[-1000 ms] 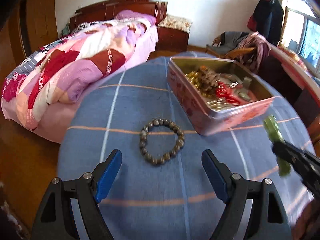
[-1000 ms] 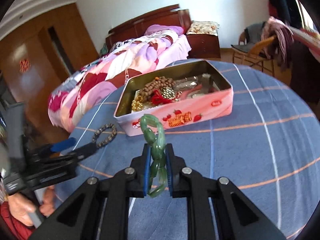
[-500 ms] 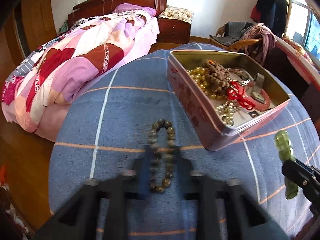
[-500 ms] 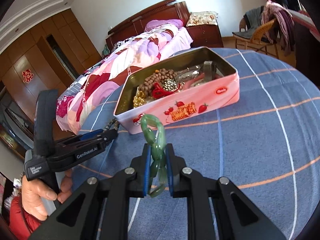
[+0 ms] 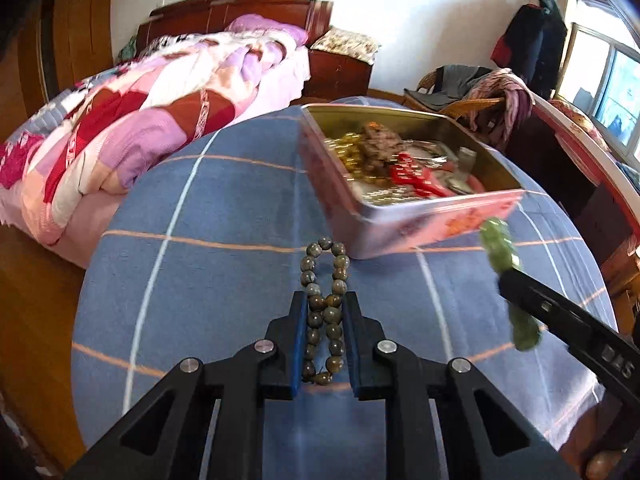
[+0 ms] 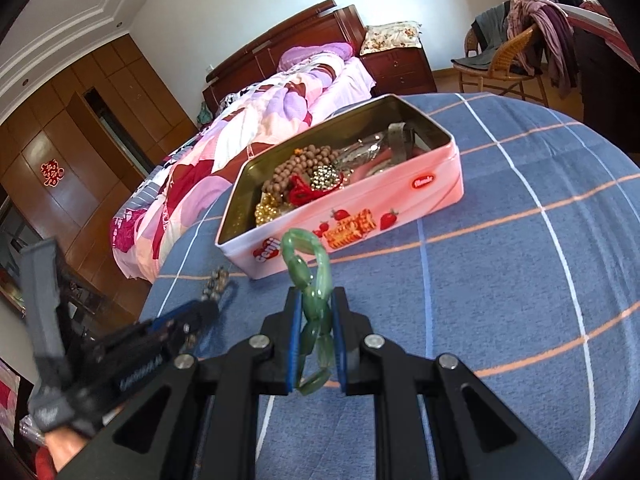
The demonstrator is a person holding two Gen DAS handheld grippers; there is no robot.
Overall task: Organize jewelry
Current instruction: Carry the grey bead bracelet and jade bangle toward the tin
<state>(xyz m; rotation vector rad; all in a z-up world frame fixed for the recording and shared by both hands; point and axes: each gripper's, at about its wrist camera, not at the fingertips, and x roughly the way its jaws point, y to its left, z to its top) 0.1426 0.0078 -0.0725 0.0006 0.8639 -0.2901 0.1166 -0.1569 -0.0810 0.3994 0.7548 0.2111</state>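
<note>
**Jewelry held in both tongs, short of the open tin**

Jewelry here means two bracelets, each pinched in its own tongs above the blue checked desk (image 5: 208, 208), with the pink tin (image 6: 400, 196) beyond them holding the pieces already gathered.

Left: the left tongs (image 5: 325, 340) are clenched on the dark bead bracelet (image 5: 324, 280), which is squeezed flat into a narrow double strand; its far loop sticks out past the blue pads toward the near wall of the tin. In the right wrist view the same tongs (image 6: 200, 312) enter from the lower left, angled down toward the desk, with part of a hand (image 6: 60, 444) visible at the grip; that picture is blurred there.

Centre: the tin stands open, with tan beads, gold beads and a red ornament heaped at its left end. The right end looks less crowded.

Right: the right tongs (image 6: 314, 340) are clenched on the green stone bracelet (image 6: 312, 288), which stands upright between the pads, its upper loop free. These tongs also tilt downward, pointing at the tin's printed front wall.

To do the step well, each bracelet probably needs lifting clear of the tin's rim before release, so the free loop does not catch on the edge. Bringing the tongs in one at a time would likely keep them from colliding over the opening.
</note>
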